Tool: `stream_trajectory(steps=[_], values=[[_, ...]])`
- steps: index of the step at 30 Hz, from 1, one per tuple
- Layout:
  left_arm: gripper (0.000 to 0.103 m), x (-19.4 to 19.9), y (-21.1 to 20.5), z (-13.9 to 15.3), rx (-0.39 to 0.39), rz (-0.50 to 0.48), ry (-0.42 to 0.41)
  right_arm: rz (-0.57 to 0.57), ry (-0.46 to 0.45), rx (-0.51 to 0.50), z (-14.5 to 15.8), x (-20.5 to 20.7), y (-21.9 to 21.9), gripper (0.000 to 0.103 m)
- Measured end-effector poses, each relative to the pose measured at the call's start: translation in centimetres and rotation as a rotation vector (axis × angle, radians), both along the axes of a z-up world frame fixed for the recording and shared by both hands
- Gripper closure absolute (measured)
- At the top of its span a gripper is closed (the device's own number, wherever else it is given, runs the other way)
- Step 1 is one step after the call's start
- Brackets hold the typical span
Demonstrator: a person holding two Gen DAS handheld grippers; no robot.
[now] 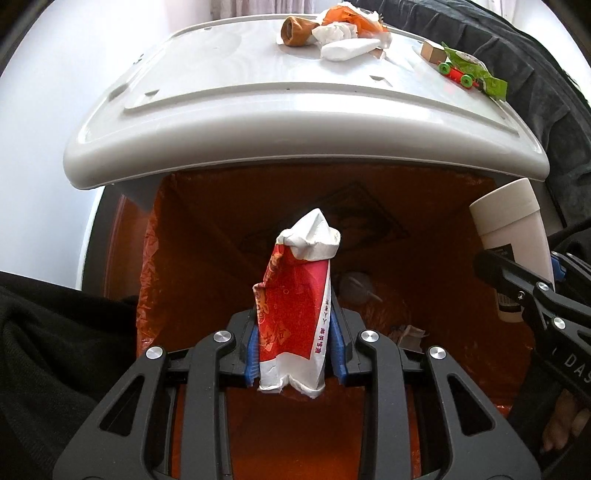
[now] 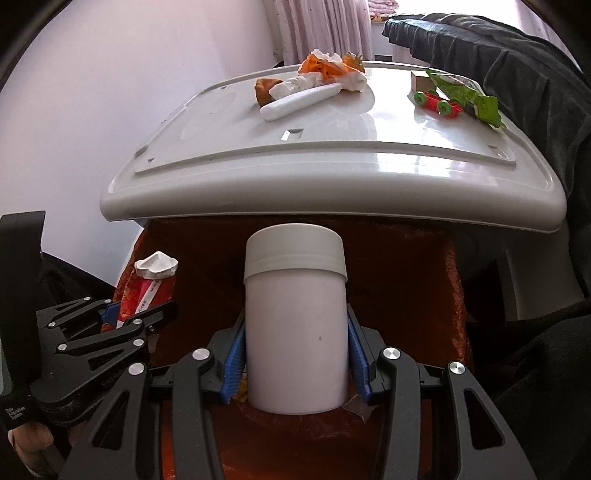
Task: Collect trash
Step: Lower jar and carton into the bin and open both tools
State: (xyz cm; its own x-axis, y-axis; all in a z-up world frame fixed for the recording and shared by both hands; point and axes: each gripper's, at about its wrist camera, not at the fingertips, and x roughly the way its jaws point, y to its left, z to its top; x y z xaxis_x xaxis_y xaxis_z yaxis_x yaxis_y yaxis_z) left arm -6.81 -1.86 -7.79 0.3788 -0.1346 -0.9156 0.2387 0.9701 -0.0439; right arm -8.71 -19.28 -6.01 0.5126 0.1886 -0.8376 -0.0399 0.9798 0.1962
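My left gripper [image 1: 295,347] is shut on a crumpled red and white paper packet [image 1: 293,314], held upright over the orange-lined bin [image 1: 461,229]. My right gripper [image 2: 295,354] is shut on a white plastic jar [image 2: 295,321] with a lid, also over the bin opening. The jar [image 1: 511,236] shows at the right edge of the left wrist view, and the packet [image 2: 151,280] with the left gripper [image 2: 125,314] shows at the left of the right wrist view. A crumpled white scrap [image 1: 356,286] lies inside the bin.
A white plastic tabletop [image 1: 258,110] overhangs the bin. On it lie a heap of tissue and orange scraps [image 1: 343,31], a brown roll [image 2: 265,92], a red toy car with green wheels [image 2: 437,101] and a green wrapper [image 2: 469,96]. Dark fabric [image 2: 517,66] hangs at the right.
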Motion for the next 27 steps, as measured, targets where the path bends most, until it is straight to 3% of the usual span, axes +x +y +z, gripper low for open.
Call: stream_trajectory(steps=[4, 6, 8, 9, 27], values=[[0.073, 0.0, 0.0, 0.0, -0.003, 0.000, 0.006, -0.004, 0.006, 0.000, -0.1, 0.0, -0.1, 0.056], [0.067, 0.0, -0.1, -0.2, -0.009, -0.001, 0.018, -0.011, 0.014, 0.002, -0.1, 0.1, -0.2, 0.053], [0.025, 0.1, -0.2, -0.3, 0.019, 0.012, 0.025, -0.042, 0.008, 0.002, 0.1, 0.2, -0.7, 0.040], [0.022, 0.1, -0.1, -0.2, 0.027, 0.020, 0.015, -0.056, -0.002, 0.004, 0.3, 0.2, -1.0, 0.039], [0.022, 0.3, 0.9, -0.6, -0.022, 0.057, 0.050, -0.149, -0.010, 0.070, 0.8, 0.6, -3.2, 0.039]])
